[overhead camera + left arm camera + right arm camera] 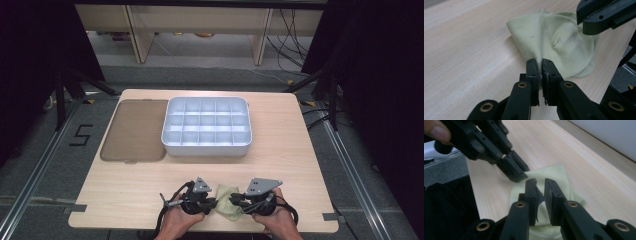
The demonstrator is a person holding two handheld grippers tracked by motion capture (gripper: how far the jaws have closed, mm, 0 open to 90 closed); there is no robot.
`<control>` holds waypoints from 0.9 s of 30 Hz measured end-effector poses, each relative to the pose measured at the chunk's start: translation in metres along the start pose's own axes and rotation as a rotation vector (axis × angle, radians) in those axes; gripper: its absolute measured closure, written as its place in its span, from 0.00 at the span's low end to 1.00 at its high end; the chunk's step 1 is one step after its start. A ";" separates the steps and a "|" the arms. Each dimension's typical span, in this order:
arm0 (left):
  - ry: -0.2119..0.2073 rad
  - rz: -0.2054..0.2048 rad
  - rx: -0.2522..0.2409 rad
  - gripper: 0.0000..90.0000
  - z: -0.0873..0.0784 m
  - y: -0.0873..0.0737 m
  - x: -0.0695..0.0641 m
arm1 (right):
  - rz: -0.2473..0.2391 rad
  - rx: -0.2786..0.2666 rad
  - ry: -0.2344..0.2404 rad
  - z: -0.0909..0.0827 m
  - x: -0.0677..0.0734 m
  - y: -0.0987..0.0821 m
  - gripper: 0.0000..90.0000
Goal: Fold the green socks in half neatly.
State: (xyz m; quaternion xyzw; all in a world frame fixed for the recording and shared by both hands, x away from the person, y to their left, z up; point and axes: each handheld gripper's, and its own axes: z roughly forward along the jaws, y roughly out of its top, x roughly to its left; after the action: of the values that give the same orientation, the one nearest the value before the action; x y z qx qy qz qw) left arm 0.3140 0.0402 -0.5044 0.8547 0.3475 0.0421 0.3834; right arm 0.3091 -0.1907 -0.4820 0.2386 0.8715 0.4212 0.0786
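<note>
A pale yellow-green cloth [227, 192] lies crumpled near the table's front edge, between the two hand-held grippers. My left gripper [214, 204] comes at it from the left. In the left gripper view its jaws [541, 62] are pinched on an edge of the cloth [554, 37], which rises from them in a tented fold. My right gripper [233, 201] faces it from the right. In the right gripper view its jaws [540, 182] stand a narrow gap apart over the cloth [554, 173], with the left gripper [521, 176] just beyond them.
A white tray [206, 147] divided into several empty compartments sits at the table's middle back. A flat brown lid [135, 130] lies to its left. Bare wood [125, 185] stretches left of the hands. The front edge runs just under the wrists.
</note>
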 end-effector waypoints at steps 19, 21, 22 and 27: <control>0.048 0.043 -0.023 0.94 -0.011 0.004 0.001 | -0.041 0.081 0.071 0.040 0.016 -0.004 1.00; 0.052 0.067 -0.022 0.94 -0.012 0.005 -0.001 | -0.039 0.068 0.070 0.042 0.015 -0.004 1.00; 0.064 0.073 -0.024 0.94 -0.013 0.006 -0.002 | -0.035 0.064 0.064 0.040 0.014 -0.003 1.00; 0.077 0.106 -0.025 0.94 -0.014 0.007 -0.008 | 0.016 0.000 -0.032 0.023 -0.004 0.003 1.00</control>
State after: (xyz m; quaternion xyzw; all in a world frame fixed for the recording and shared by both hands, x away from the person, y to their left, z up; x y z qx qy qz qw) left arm 0.3074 0.0403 -0.4882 0.8648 0.3157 0.0994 0.3776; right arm 0.3216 -0.1748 -0.4944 0.2521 0.8681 0.4181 0.0892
